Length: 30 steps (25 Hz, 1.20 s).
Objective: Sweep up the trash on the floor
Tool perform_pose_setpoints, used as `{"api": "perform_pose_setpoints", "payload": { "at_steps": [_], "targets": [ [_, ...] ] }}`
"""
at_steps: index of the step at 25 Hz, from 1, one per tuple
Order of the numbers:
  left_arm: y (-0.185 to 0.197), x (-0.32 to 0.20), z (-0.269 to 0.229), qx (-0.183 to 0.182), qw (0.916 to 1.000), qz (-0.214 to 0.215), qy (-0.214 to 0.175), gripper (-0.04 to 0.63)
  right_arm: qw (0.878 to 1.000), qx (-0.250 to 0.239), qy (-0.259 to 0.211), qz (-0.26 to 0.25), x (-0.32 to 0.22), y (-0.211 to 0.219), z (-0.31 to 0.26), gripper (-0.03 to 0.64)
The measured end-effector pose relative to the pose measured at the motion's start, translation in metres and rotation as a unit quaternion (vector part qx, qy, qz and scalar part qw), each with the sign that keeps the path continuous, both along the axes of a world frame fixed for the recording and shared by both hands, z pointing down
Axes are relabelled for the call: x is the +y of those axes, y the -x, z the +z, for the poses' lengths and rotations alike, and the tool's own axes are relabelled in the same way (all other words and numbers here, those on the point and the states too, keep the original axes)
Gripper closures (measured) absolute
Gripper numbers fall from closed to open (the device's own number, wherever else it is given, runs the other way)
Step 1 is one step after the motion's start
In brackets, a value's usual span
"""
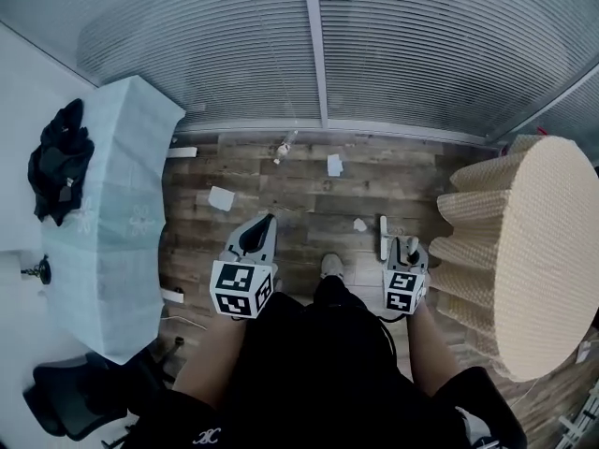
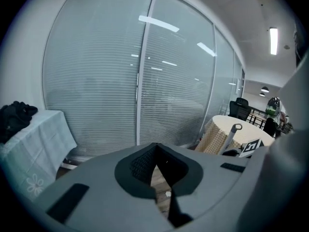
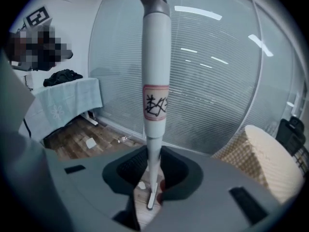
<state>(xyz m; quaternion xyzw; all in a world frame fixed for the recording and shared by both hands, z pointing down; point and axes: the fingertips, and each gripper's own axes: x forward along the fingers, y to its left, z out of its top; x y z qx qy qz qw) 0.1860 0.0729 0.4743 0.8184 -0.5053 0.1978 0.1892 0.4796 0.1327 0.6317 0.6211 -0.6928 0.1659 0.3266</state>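
Overall, a wood floor [image 1: 309, 204] runs beneath a glass wall with blinds [image 1: 421, 45]. At far left stands a table under a pale blue cloth [image 1: 126, 195], with a black garment [image 1: 58, 157] on its far edge. A dark chair [image 1: 75, 396] sits just below it.

The left gripper [image 1: 270, 219] is held out over the floor. In the left gripper view [image 2: 155, 148] its fingers are pressed together at the tips with nothing between them.

Trash lies scattered on the floor ahead of the person: a paper scrap [image 1: 221, 198] near the left table, a crumpled bit [image 1: 282, 150] by the wall, a second scrap [image 1: 334, 165] at centre and a small one [image 1: 360, 224] nearer the feet.

The right gripper [image 1: 408, 249] pinches an upright pale pole [image 3: 156, 57] bearing a red-edged label [image 3: 156, 103]. The pole's white head [image 1: 382, 237] rests on the floor just beside the small scrap.

At right stands a round table in a beige cloth [image 1: 524, 251].
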Motion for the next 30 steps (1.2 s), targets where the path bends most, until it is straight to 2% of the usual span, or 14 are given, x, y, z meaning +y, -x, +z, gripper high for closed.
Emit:
{"api": "perform_pose_setpoints", "payload": {
  "at_steps": [5, 11, 18, 24, 30],
  "targets": [
    [0.028, -0.007, 0.012, -0.009, 0.9991, -0.039, 0.016, 0.601, 0.998, -0.007, 0.009, -0.054, -0.027, 0.036, 0.011, 0.525],
    [0.070, -0.005, 0.015, -0.008, 0.9965, -0.082, 0.012, 0.601, 0.995, -0.025, 0.011, -0.100, -0.064, 0.096, 0.014, 0.526],
    [0.148, 0.004, 0.018, -0.004, 0.9911, -0.133, 0.012, 0.601, 0.994, -0.048, 0.020, -0.097, -0.112, 0.168, 0.012, 0.525],
    [0.215, 0.010, 0.023, 0.001, 0.9847, -0.173, 0.017, 0.601, 0.994, -0.085, 0.033, -0.058, -0.147, 0.227, 0.009, 0.523],
    [0.275, 0.015, 0.032, 0.016, 0.9805, -0.195, 0.023, 0.601, 0.993, -0.086, 0.025, -0.083, -0.167, 0.305, 0.002, 0.525]
  ]
}}
